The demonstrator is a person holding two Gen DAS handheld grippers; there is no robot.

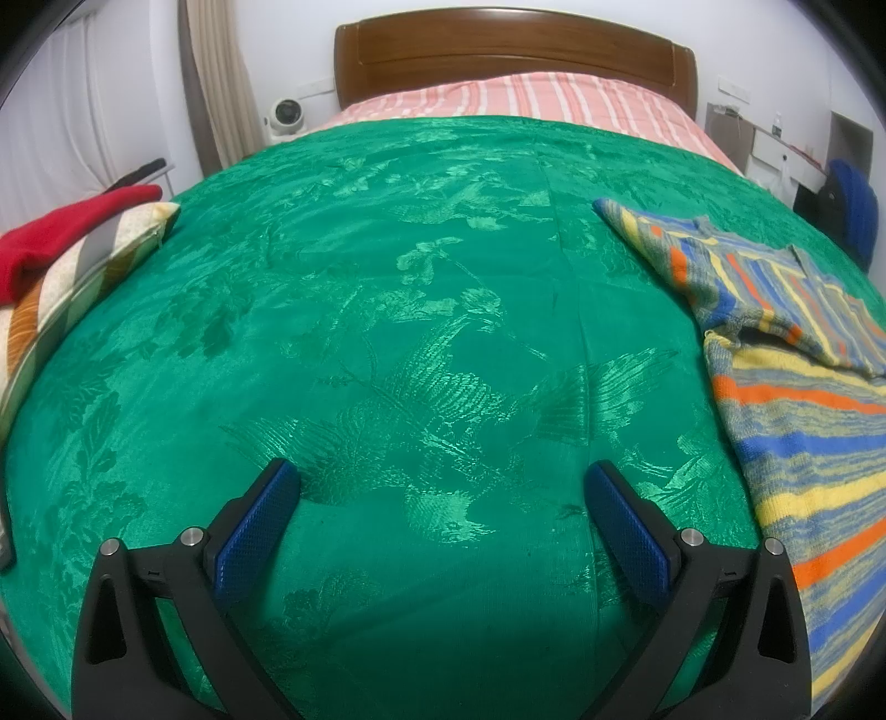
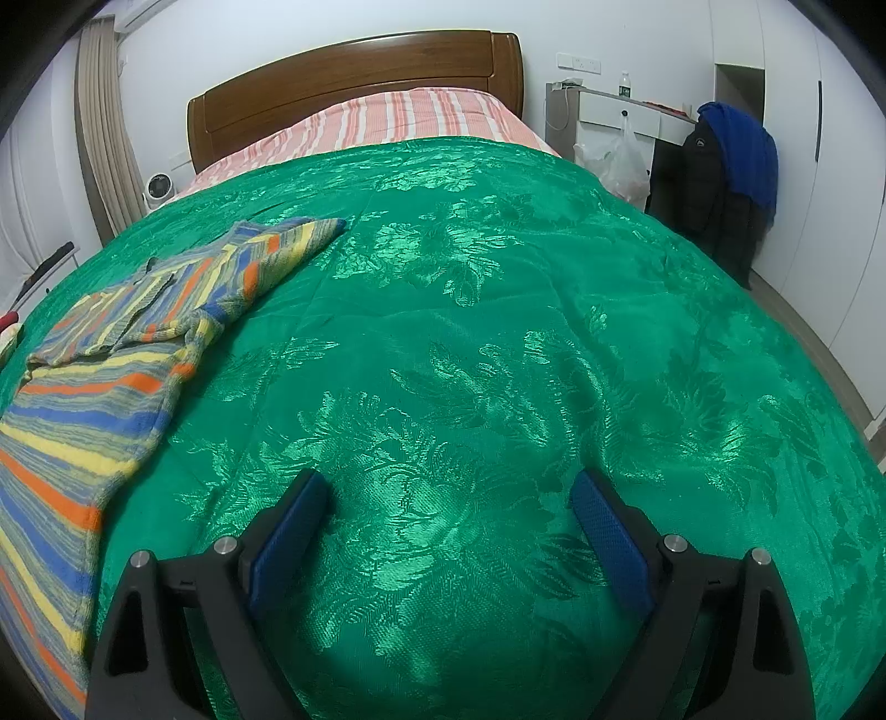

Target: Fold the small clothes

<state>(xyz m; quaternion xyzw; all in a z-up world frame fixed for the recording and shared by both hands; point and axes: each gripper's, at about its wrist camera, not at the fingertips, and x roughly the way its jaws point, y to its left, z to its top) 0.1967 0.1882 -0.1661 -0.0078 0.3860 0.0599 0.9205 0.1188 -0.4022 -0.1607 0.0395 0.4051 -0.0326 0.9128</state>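
A striped knit sweater in blue, yellow, orange and grey (image 1: 792,399) lies on the green bedspread (image 1: 421,332). One sleeve is folded across its chest and the other points toward the headboard. It fills the right side of the left wrist view and the left side of the right wrist view (image 2: 94,387). My left gripper (image 1: 443,476) is open and empty over bare bedspread, left of the sweater. My right gripper (image 2: 448,487) is open and empty over the bedspread (image 2: 498,332), right of the sweater.
A stack of folded clothes, red on top of a striped piece (image 1: 61,260), sits at the bed's left edge. The wooden headboard (image 1: 515,50) and pink striped sheet (image 1: 515,94) are at the far end. A chair with dark and blue jackets (image 2: 731,177) stands right of the bed.
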